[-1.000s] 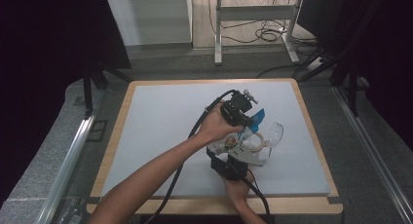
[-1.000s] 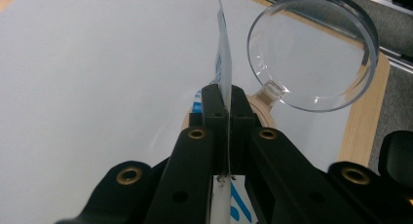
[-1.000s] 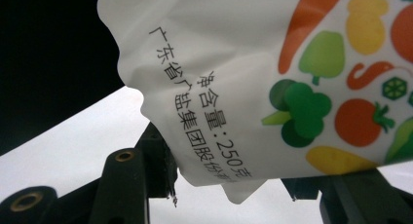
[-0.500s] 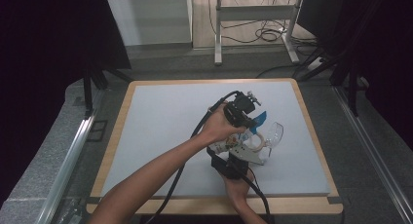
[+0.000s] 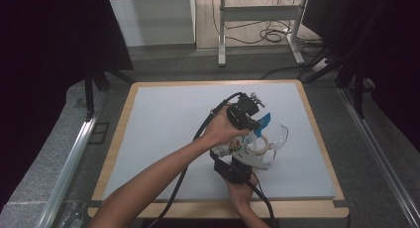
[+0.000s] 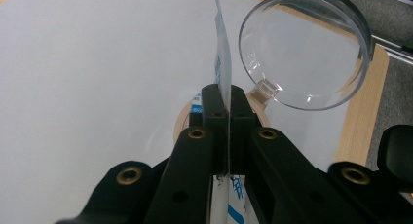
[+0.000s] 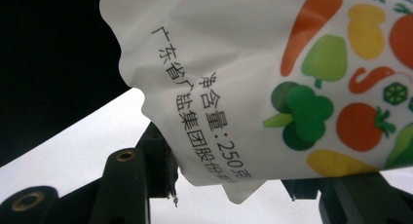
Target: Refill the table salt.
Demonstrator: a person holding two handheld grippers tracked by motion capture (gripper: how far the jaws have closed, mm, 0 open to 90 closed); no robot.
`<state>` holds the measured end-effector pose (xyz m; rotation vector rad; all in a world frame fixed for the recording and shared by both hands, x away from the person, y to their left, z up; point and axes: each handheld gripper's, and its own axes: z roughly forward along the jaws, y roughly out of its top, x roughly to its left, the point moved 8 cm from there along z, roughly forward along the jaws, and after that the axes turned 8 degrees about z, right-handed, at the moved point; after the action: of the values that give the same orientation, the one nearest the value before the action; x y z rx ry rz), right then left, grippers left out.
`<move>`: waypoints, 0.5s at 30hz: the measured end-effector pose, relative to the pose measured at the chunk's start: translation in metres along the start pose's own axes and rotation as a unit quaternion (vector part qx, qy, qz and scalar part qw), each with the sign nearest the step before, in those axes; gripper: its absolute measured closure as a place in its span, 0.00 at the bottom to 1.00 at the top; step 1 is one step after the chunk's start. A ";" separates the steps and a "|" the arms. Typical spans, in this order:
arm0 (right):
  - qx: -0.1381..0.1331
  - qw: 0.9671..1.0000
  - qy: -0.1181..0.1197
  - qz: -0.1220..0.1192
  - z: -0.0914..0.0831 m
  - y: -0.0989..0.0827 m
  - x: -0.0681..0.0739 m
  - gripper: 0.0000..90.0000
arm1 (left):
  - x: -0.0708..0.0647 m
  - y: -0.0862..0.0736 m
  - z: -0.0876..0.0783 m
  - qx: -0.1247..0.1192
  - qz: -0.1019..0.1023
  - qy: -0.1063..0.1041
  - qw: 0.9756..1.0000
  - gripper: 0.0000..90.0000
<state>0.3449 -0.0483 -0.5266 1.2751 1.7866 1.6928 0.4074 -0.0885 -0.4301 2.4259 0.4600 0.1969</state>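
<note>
A white pouch (image 7: 272,83) printed with vegetables sits clamped between the black tongs (image 7: 234,185).

Your high view looks forward and down from above your side onto the pale grey table with its wooden rim (image 5: 317,124), far enough back to take in the floor beyond. Your left gripper view looks closely along its black jaws, across that same table, to the clear round plastic scoop (image 6: 302,53), which the high view shares (image 5: 278,136). Your right gripper view sits hard against the white printed vegetable-pattern pouch (image 7: 272,83).

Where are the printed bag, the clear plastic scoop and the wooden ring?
printed bag (image 7: 272,78), right gripper view, its white front beside the vegetable pictures.
clear plastic scoop (image 6: 302,58), left gripper view, middle of its bowl.
wooden ring (image 5: 261,144), high view, its rim.
</note>
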 end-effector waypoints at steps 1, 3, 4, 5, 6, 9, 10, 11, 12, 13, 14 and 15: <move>-0.001 1.000 -0.001 -0.001 0.000 0.000 0.000 0.54 | 0.000 0.000 -0.001 -0.001 0.001 0.000 1.000 1.00; -0.002 1.000 0.000 -0.004 -0.001 0.000 0.001 0.54 | -0.001 0.000 -0.002 -0.003 0.000 0.001 1.000 1.00; -0.002 1.000 0.001 -0.003 -0.002 0.000 0.001 0.54 | -0.001 -0.001 -0.003 -0.002 0.000 0.001 1.000 1.00; -0.002 1.000 0.001 -0.003 -0.002 0.000 0.001 0.54 | -0.001 -0.001 -0.003 -0.002 0.000 0.001 1.000 1.00; -0.002 1.000 0.001 -0.006 -0.003 -0.001 0.002 0.54 | -0.002 -0.001 -0.003 -0.004 -0.001 0.002 1.000 1.00; -0.001 1.000 0.002 -0.006 -0.004 -0.002 0.002 0.54 | -0.003 -0.002 -0.003 -0.005 -0.001 0.001 1.000 1.00; -0.001 1.000 0.001 -0.005 -0.005 -0.003 0.003 0.54 | -0.003 -0.002 -0.003 -0.005 0.000 0.001 1.000 1.00; -0.001 1.000 0.000 -0.006 -0.005 -0.003 0.003 0.54 | -0.003 -0.002 -0.003 -0.004 0.000 0.002 1.000 1.00; 0.000 1.000 -0.001 -0.009 -0.006 -0.004 0.002 0.54 | -0.004 -0.003 -0.003 -0.004 0.001 0.001 1.000 1.00; 0.002 1.000 -0.001 -0.008 -0.007 -0.005 0.002 0.54 | -0.004 -0.003 -0.003 -0.004 0.001 0.000 1.000 1.00; 0.003 1.000 -0.001 -0.008 -0.007 -0.006 0.002 0.54 | -0.004 -0.003 -0.003 -0.004 0.001 0.000 1.000 1.00; 0.004 1.000 -0.001 -0.006 -0.008 -0.006 0.003 0.54 | -0.005 -0.003 -0.002 -0.005 0.000 -0.001 1.000 1.00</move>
<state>0.3353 -0.0501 -0.5298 1.2660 1.7976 1.6796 0.4015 -0.0865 -0.4304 2.4156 0.4567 0.1979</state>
